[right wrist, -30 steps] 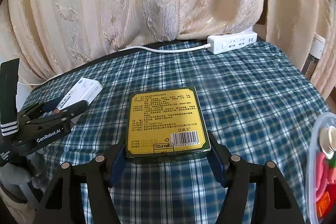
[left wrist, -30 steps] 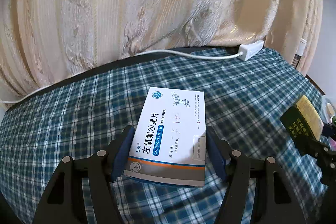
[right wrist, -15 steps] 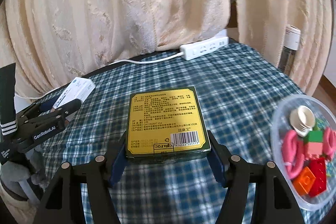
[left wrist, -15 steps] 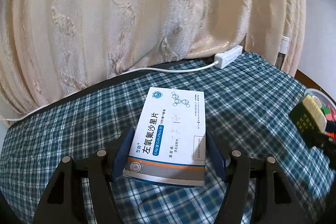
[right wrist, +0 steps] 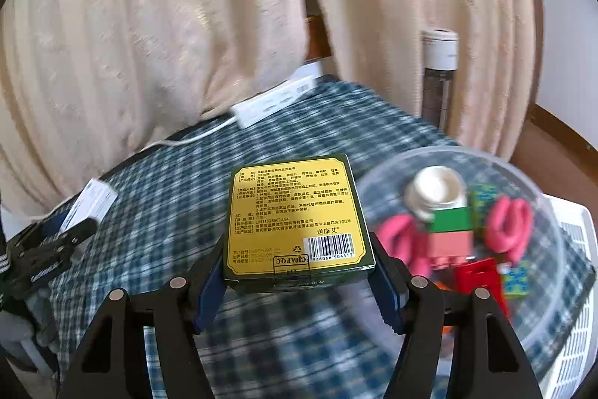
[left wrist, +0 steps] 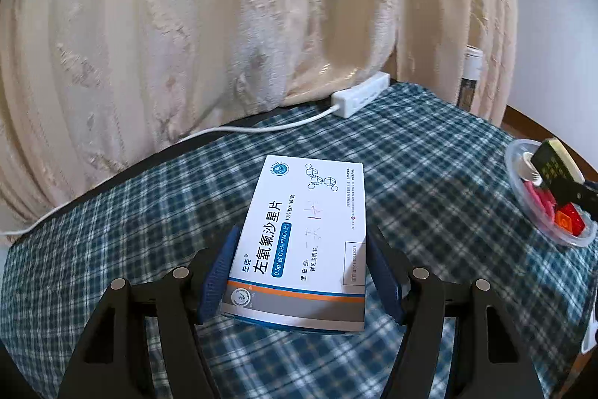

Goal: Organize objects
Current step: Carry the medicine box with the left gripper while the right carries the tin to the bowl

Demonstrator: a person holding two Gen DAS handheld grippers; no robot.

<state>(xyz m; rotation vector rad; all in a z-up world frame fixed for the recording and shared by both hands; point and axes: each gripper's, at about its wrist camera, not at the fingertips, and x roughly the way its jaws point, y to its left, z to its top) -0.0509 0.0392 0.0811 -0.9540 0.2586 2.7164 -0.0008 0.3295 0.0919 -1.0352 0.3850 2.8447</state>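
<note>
A white and blue medicine box is clamped flat between the blue pads of my left gripper, held above the blue plaid cloth. My right gripper is shut on a green box with a yellow label, also lifted off the cloth. In the left wrist view the green box hangs at the far right over a clear plastic bowl. In the right wrist view the left gripper with the white box shows at the left edge.
The clear bowl holds toy bricks, pink rings and a small white jar. A white power strip and its cord lie at the table's back edge. Cream curtains hang behind. A white slatted basket and a tall bottle stand at right.
Both grippers have swung to the right with their boxes still gripped. The clear bowl of toys has come into the right wrist view and the power strip has slid leftward.
</note>
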